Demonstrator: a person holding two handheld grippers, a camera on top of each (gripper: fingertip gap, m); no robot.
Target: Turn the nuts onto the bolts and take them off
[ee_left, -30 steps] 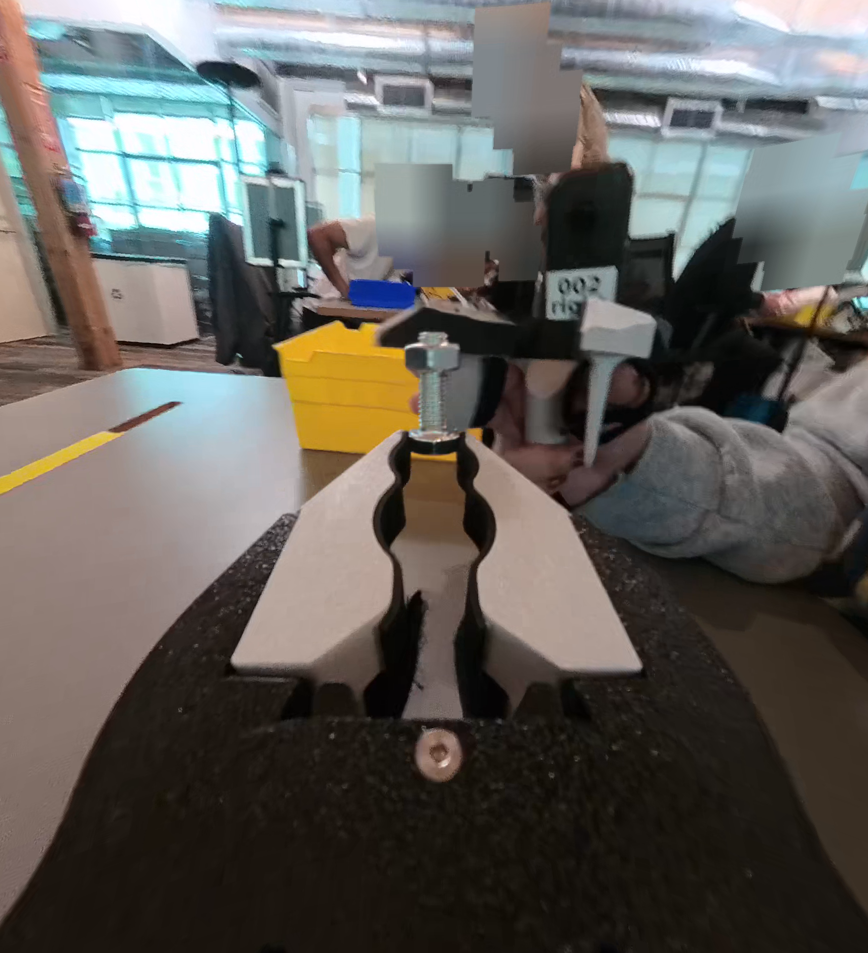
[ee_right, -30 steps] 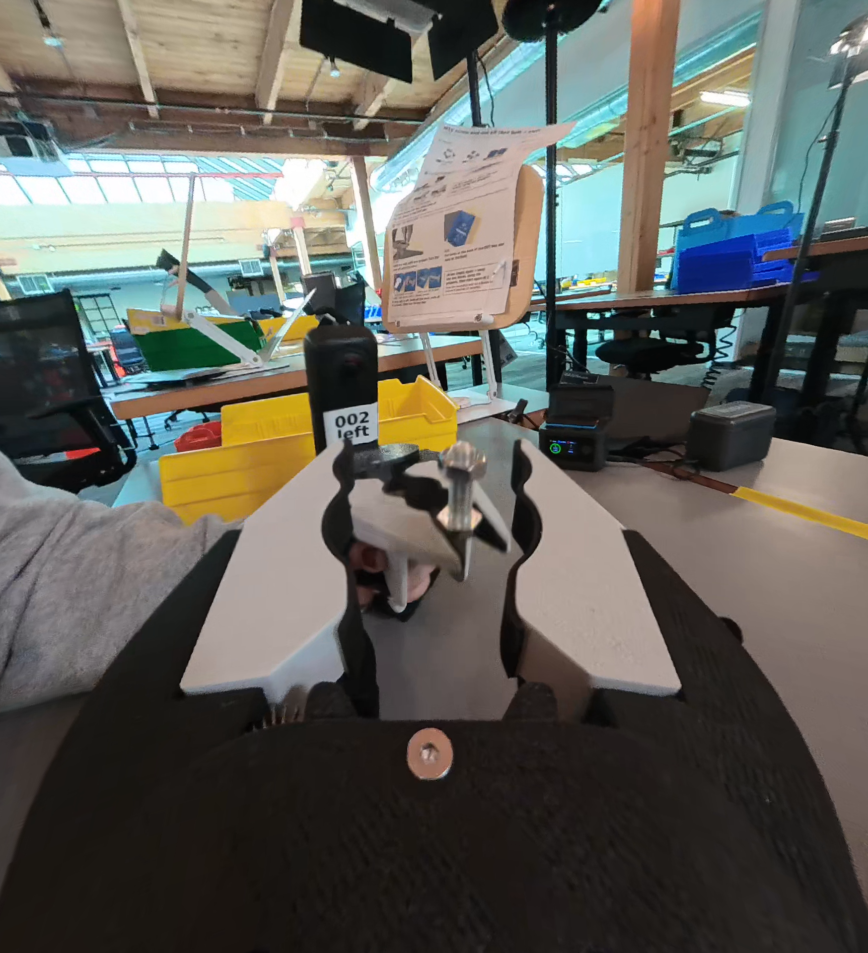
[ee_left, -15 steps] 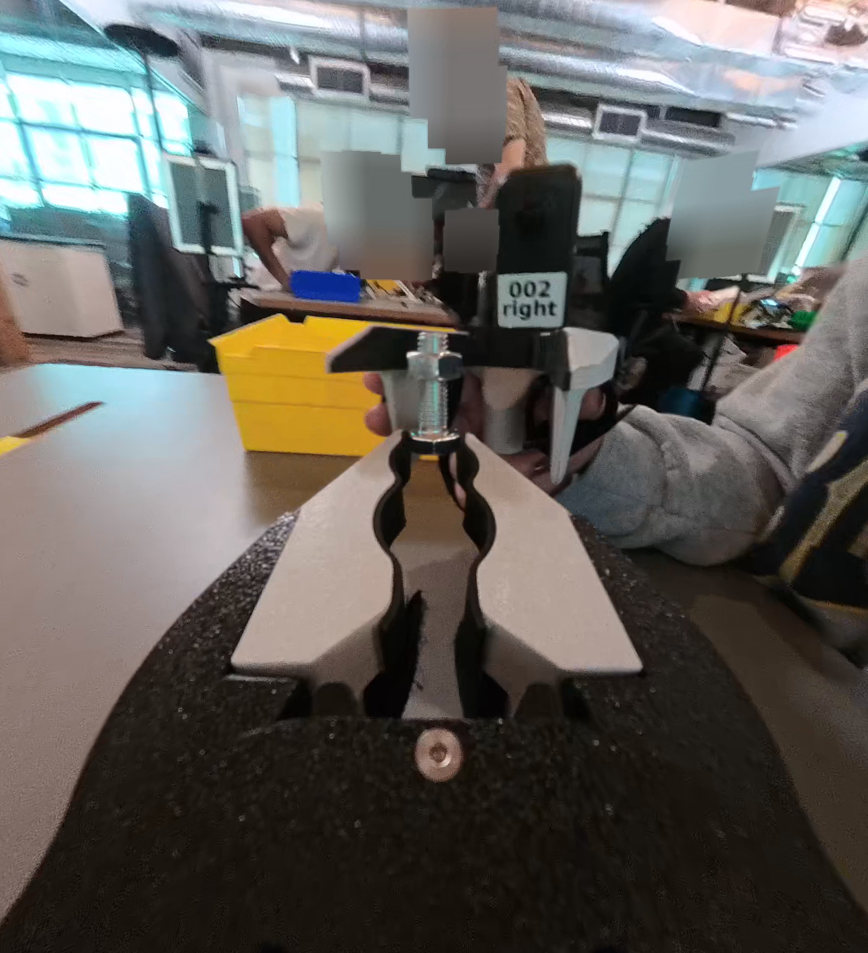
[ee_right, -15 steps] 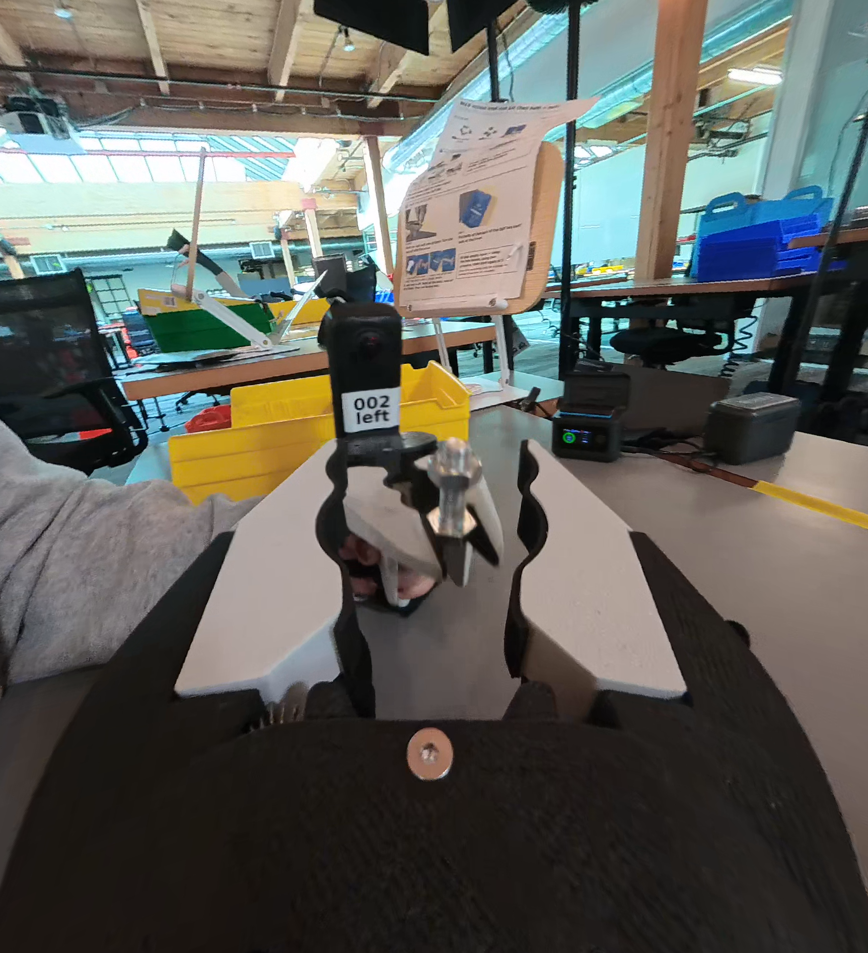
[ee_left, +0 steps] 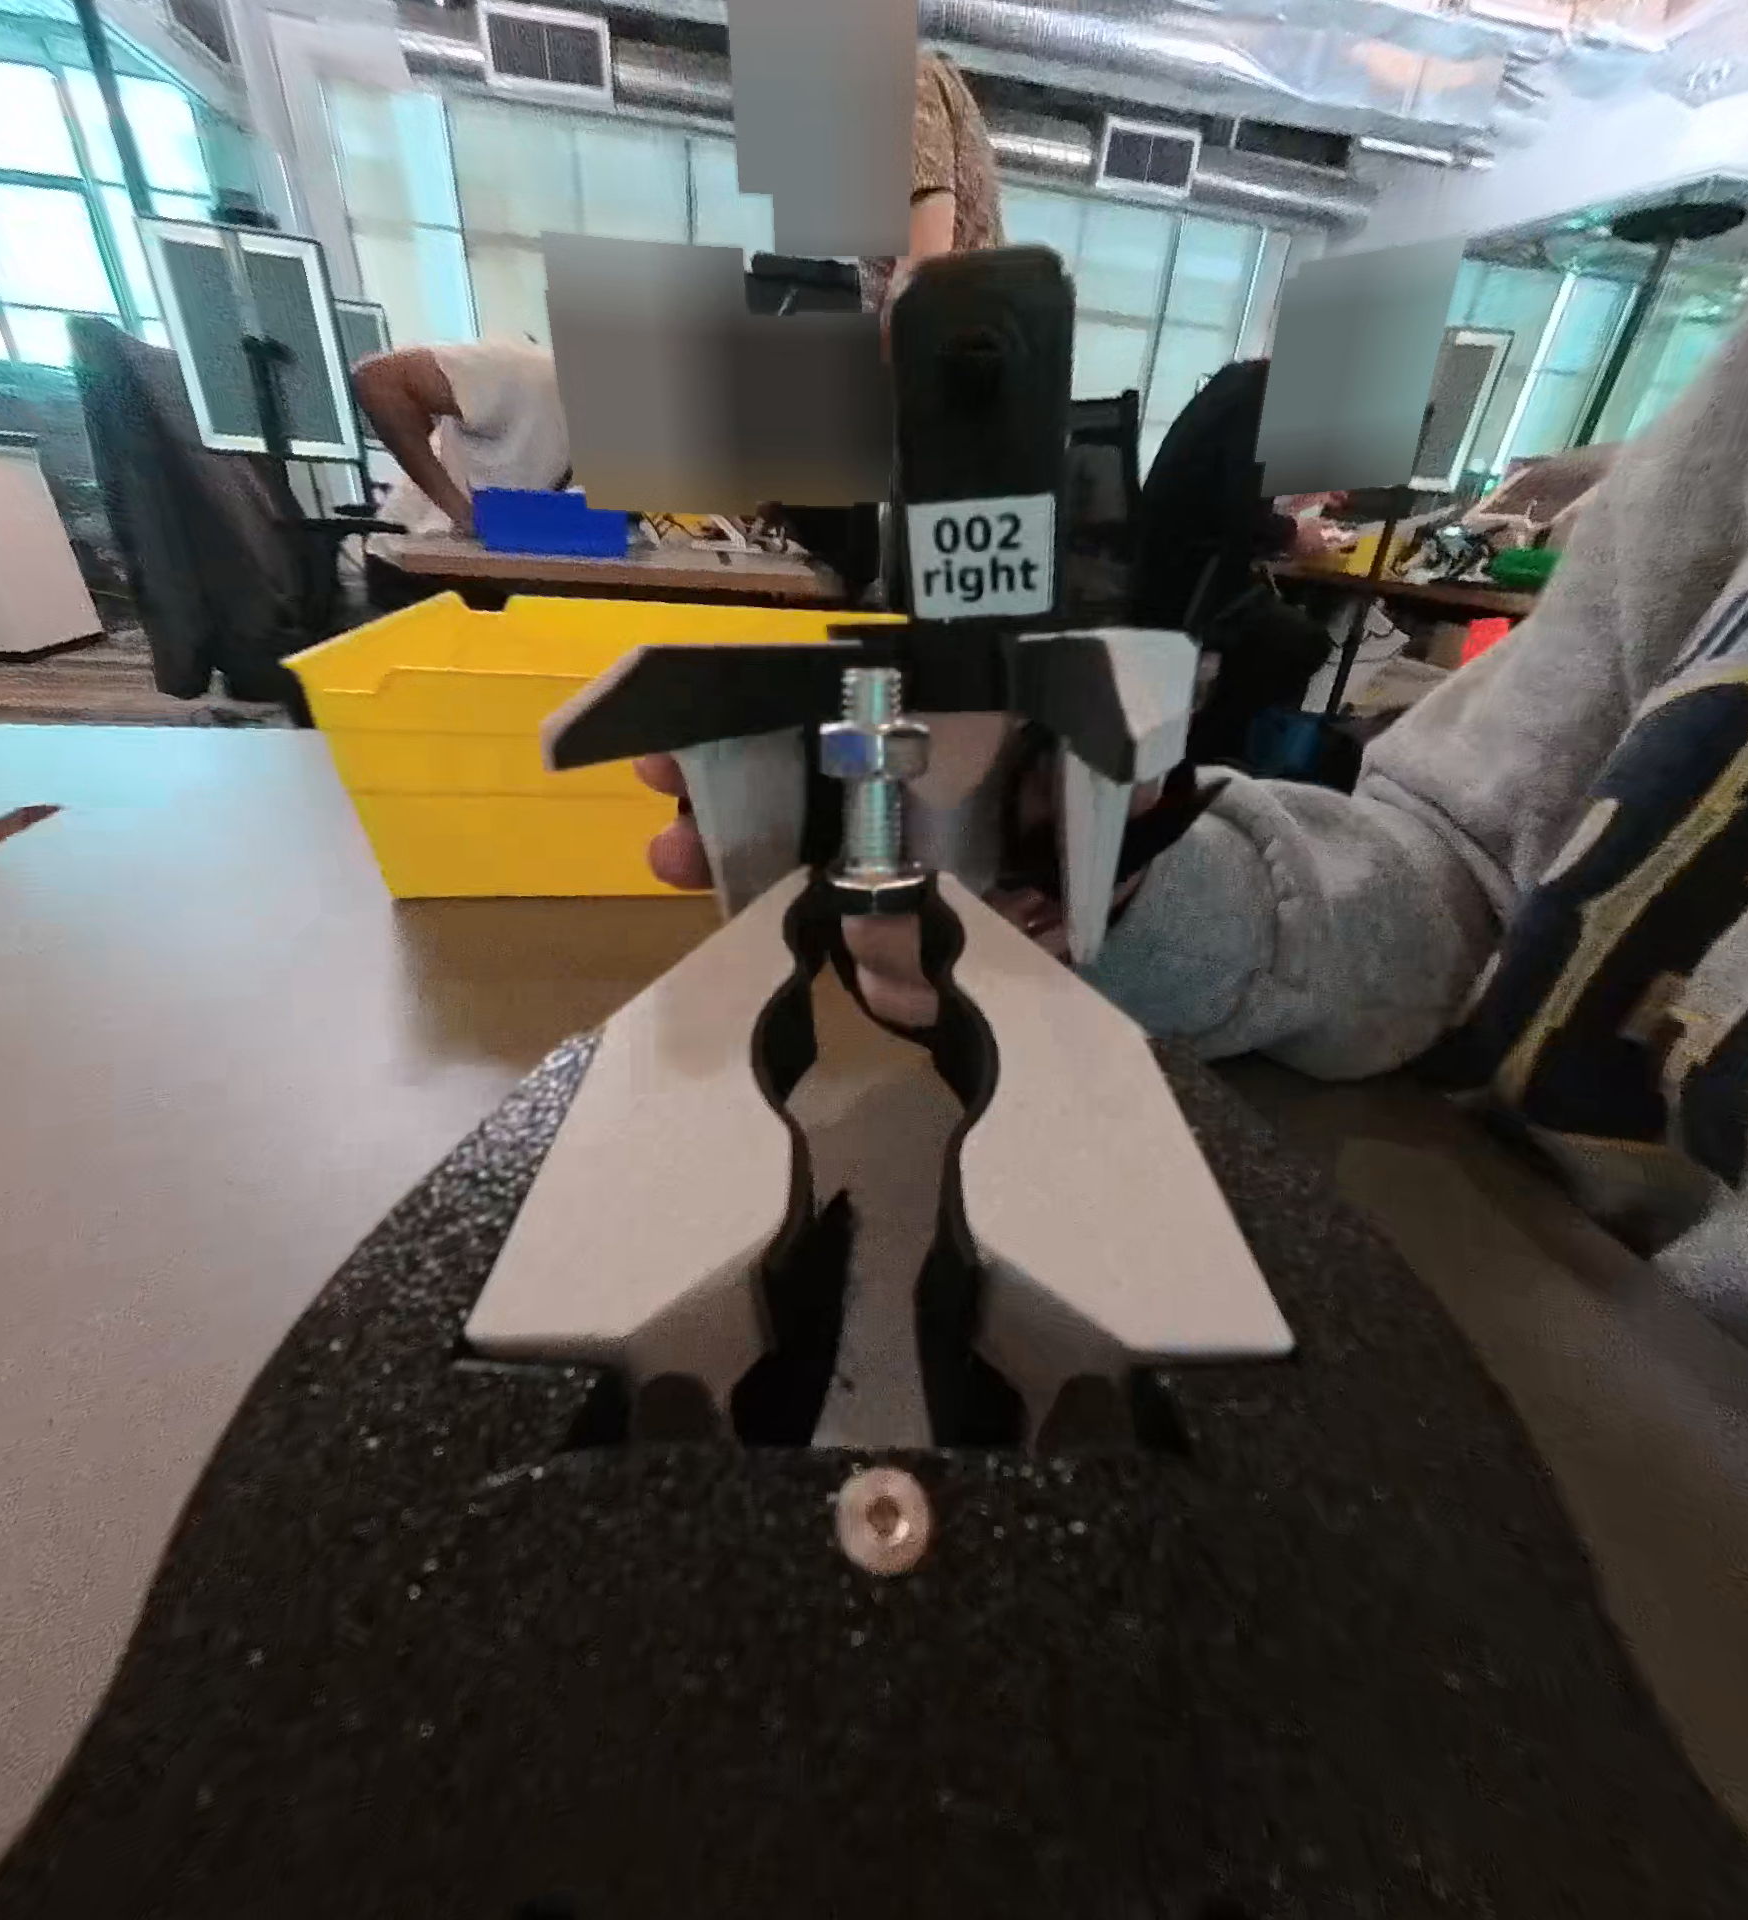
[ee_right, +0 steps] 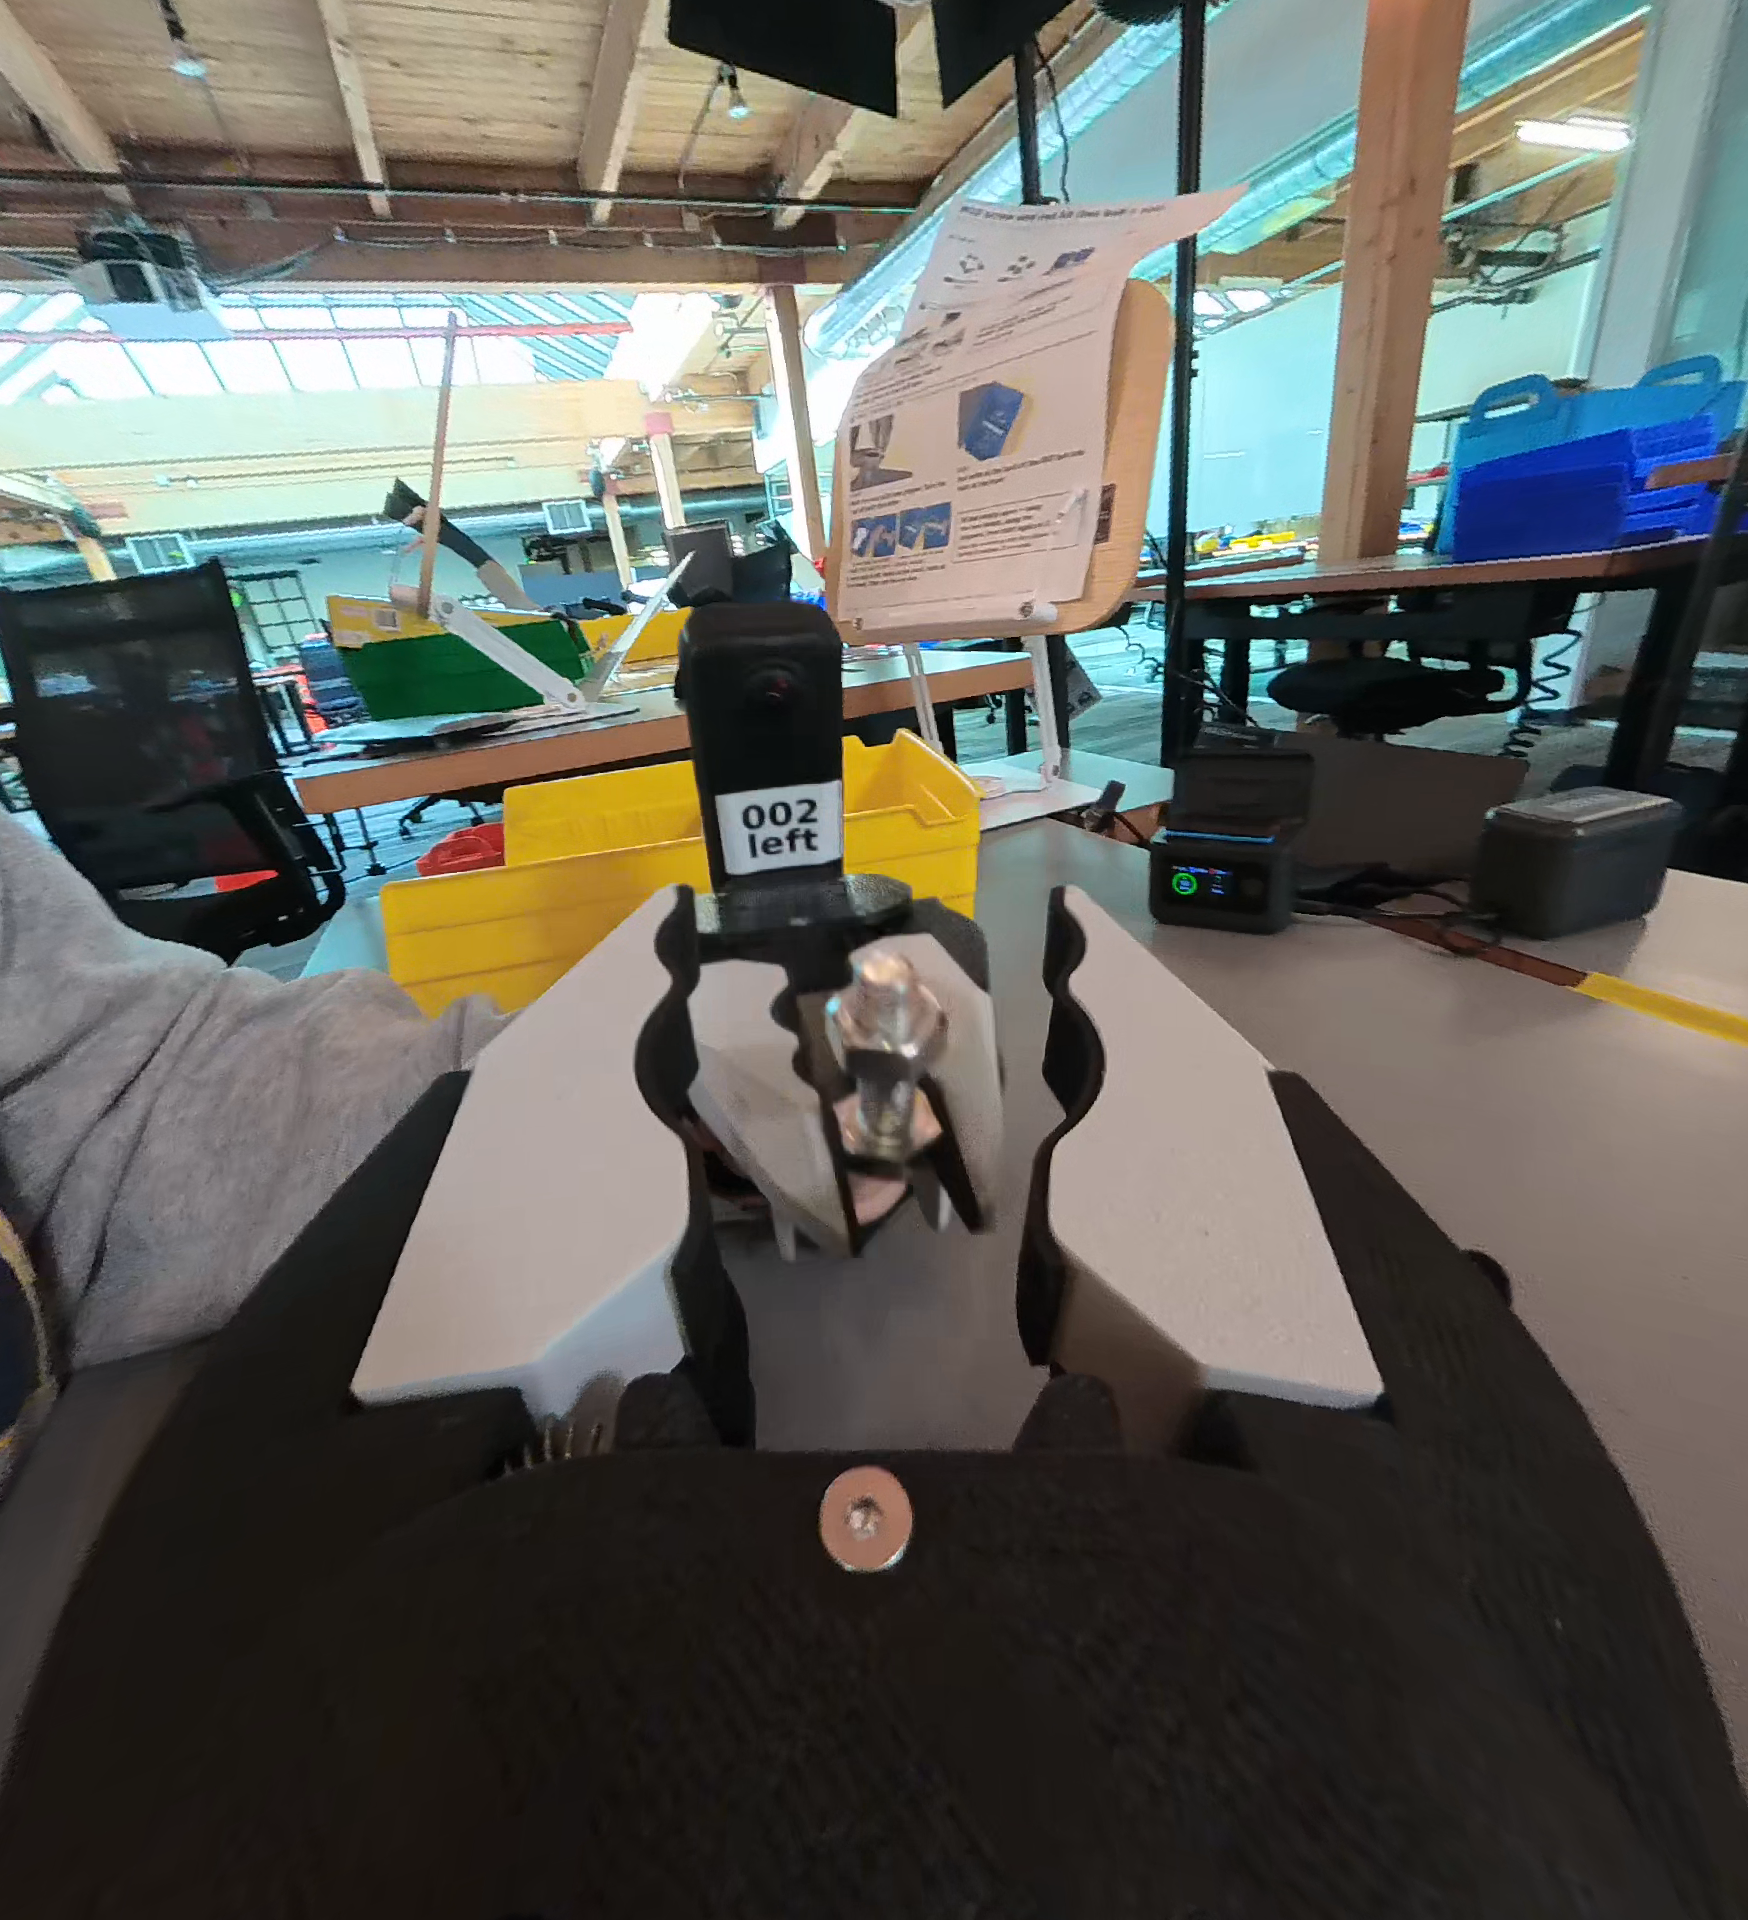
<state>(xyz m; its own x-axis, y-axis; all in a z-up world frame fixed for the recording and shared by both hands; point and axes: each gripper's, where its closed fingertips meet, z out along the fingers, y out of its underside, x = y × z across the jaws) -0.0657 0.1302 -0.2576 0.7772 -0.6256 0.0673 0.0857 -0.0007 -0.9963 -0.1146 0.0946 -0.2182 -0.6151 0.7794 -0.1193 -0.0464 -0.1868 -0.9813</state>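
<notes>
A silver bolt [ee_left: 872,831] stands upright, thread end up. My left gripper [ee_left: 875,906] is shut on its hex head. A silver nut [ee_left: 875,753] sits partway down the thread, with a short length of thread showing above it. My right gripper [ee_left: 919,836] faces the left one just behind the bolt, its jaws open wide and empty. In the right wrist view, my right gripper [ee_right: 865,935] is open, and the left gripper [ee_right: 885,1158] with the bolt [ee_right: 885,1101] and nut [ee_right: 885,1023] shows in the gap between its fingers. I cannot tell whether the fingers reach the nut.
A yellow bin [ee_left: 496,748] stands on the grey table [ee_left: 174,1039] behind both grippers; it also shows in the right wrist view [ee_right: 558,904]. A small black device with a screen [ee_right: 1223,862], a grey case [ee_right: 1576,852] and a paper stand [ee_right: 995,468] are at the far right. A grey sleeve [ee_left: 1369,894] lies right. Left tips to right tips: about 6 cm. Left tips and right tips are each some 40 cm from the grey case [ee_right: 1576,852].
The two grippers have drawn closer, and the right one now frames the bolt. The nut sits a little lower on the thread, with bare thread above it.
</notes>
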